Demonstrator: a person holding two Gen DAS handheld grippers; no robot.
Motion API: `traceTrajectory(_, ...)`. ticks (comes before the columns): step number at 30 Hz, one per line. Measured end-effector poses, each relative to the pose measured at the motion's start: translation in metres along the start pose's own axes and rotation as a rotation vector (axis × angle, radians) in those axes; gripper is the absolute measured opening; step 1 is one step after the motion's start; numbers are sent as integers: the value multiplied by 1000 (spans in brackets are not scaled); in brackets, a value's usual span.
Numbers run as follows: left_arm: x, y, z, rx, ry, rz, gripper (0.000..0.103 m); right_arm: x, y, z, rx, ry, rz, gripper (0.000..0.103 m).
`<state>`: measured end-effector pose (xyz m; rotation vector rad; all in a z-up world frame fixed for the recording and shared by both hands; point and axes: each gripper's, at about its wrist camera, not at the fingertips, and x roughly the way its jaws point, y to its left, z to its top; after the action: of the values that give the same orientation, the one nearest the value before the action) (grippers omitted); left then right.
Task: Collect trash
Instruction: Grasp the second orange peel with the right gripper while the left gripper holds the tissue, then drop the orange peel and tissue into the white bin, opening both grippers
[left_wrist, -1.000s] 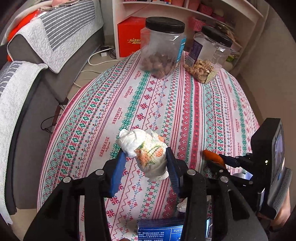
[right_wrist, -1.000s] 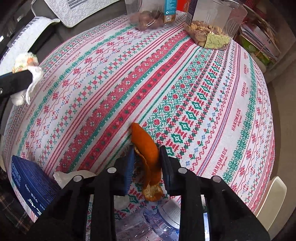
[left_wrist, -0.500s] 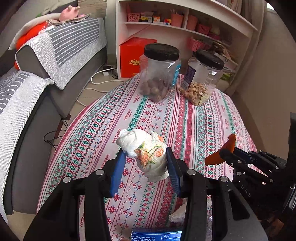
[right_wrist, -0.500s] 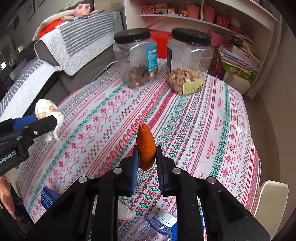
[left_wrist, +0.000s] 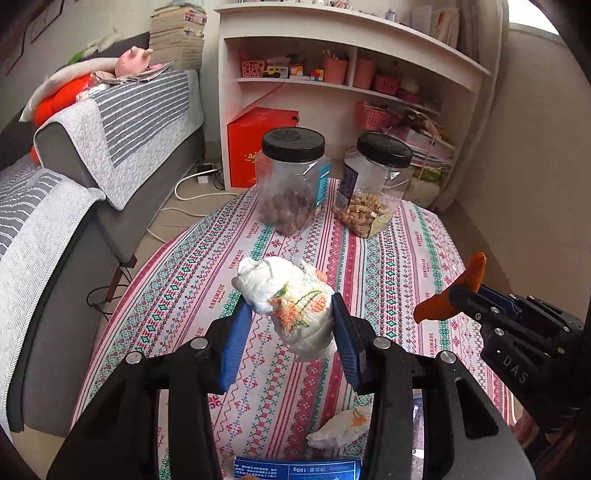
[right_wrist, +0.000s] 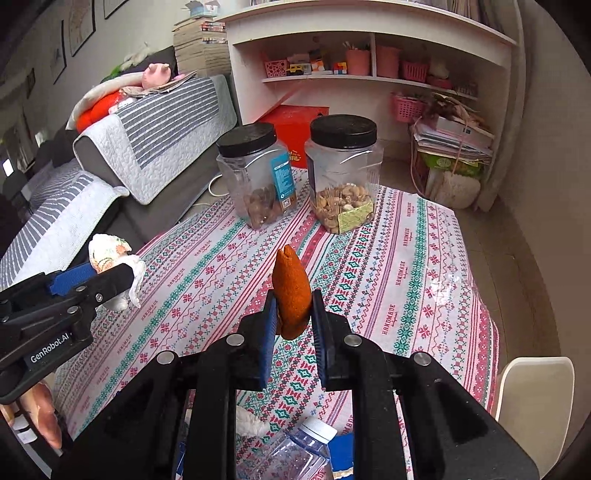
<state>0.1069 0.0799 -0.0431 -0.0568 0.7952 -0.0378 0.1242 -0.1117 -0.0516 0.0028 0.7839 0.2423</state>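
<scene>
We have the left tool (left_wrist: 291, 317) clamped on a crumpled white paper napkin with an orange floral print (left_wrist: 291, 301), held in the air above the round surface with the red-and-green patterned cloth (left_wrist: 369, 266). The right tool (right_wrist: 293, 314) is closed on a curled orange piece of citrus peel (right_wrist: 290, 291), also lifted off the cloth. The two tools hang side by side, well apart.

Handling, as we judge it: the napkin is very light and soft, it squashes between the blue pads (left_wrist: 234, 339), so any grip across the bulk works, but loose tails may drag or tear. The peel looks light, semi-stiff and possibly waxy; gripping across its thick lower part suits it, and a tip grip could let it pivot or slip.

More trash lies near the front edge: another crumpled white napkin (left_wrist: 341, 428), a clear plastic bottle with a white cap (right_wrist: 303, 450) and a blue printed packet (left_wrist: 295, 469). The bottle will be smooth and springy, so best taken around the body. No bin is visible.
</scene>
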Motion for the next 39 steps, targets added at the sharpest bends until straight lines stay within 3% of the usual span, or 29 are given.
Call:
traceTrajectory(17, -19, -56, -10, 78, -48, -41, 44, -60, -59, -14, 100, -73, -68, 17)
traceTrajectory(39, -26, -121, -20, 168, -73, -101, 44, -135, -178, -50, 339, -135, -299, 18)
